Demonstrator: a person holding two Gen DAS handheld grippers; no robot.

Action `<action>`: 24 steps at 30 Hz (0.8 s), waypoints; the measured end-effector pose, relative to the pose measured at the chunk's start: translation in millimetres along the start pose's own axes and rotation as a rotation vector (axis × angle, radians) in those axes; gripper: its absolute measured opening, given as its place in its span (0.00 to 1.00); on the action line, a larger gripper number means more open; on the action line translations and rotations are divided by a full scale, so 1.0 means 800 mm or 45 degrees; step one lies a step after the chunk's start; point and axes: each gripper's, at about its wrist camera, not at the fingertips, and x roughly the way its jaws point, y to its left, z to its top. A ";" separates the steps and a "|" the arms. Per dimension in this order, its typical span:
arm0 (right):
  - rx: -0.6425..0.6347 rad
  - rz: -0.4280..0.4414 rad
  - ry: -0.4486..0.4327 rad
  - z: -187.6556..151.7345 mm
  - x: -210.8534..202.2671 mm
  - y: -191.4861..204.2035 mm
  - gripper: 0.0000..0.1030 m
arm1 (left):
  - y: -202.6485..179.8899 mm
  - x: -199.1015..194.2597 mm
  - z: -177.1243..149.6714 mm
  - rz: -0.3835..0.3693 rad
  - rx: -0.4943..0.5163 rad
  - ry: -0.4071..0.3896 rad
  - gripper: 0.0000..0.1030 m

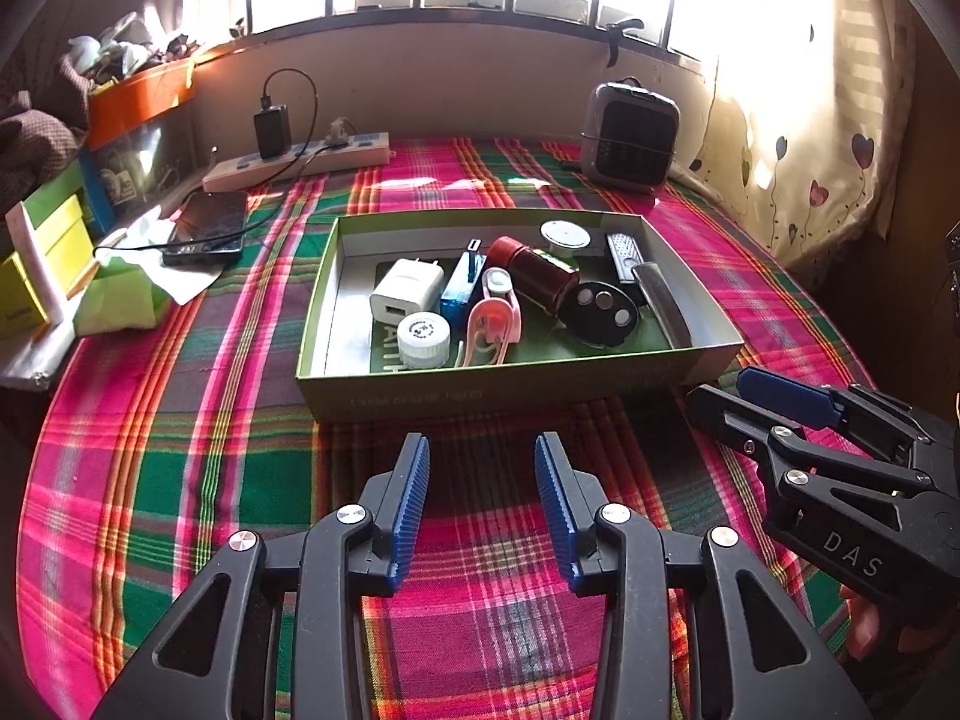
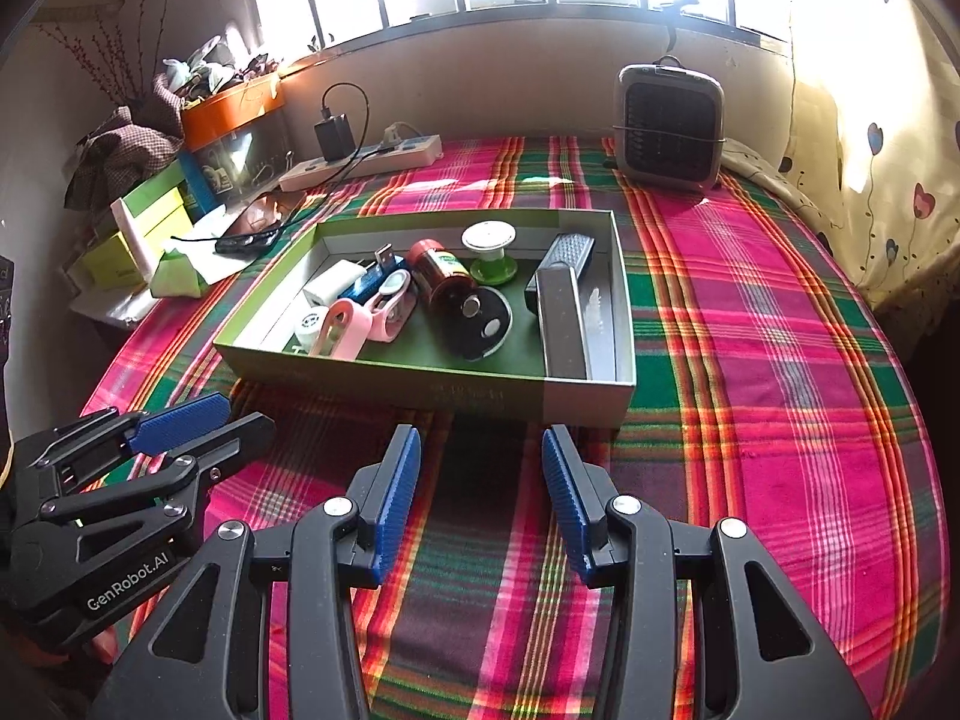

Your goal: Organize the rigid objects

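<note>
A shallow green box sits on the plaid cloth ahead of both grippers. Inside lie a white charger, a blue USB device, a pink clip, a white-capped jar, a dark red jar, a black disc, a green spool and a metal grater. My left gripper is open and empty just short of the box. My right gripper is also open and empty, beside the left one.
A grey heater stands at the back right. A power strip with a black adapter, a phone, green tissue and stacked boxes crowd the left side. Curtain hangs on the right. Plaid cloth stretches right of the box.
</note>
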 end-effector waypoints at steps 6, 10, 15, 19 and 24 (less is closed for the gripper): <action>0.002 -0.022 0.050 -0.017 0.007 0.003 0.43 | 0.007 0.000 -0.024 0.022 -0.019 0.036 0.35; -0.001 -0.036 0.078 -0.026 0.010 0.004 0.43 | 0.014 0.002 -0.034 0.045 -0.040 0.057 0.35; 0.000 -0.060 0.099 -0.034 0.011 0.003 0.43 | 0.017 0.002 -0.041 0.062 -0.052 0.068 0.35; 0.000 -0.081 0.097 -0.038 0.008 0.002 0.43 | 0.014 0.004 -0.046 0.067 -0.050 0.076 0.35; -0.009 -0.113 0.094 -0.040 0.006 0.002 0.43 | 0.009 0.002 -0.049 0.078 -0.047 0.067 0.36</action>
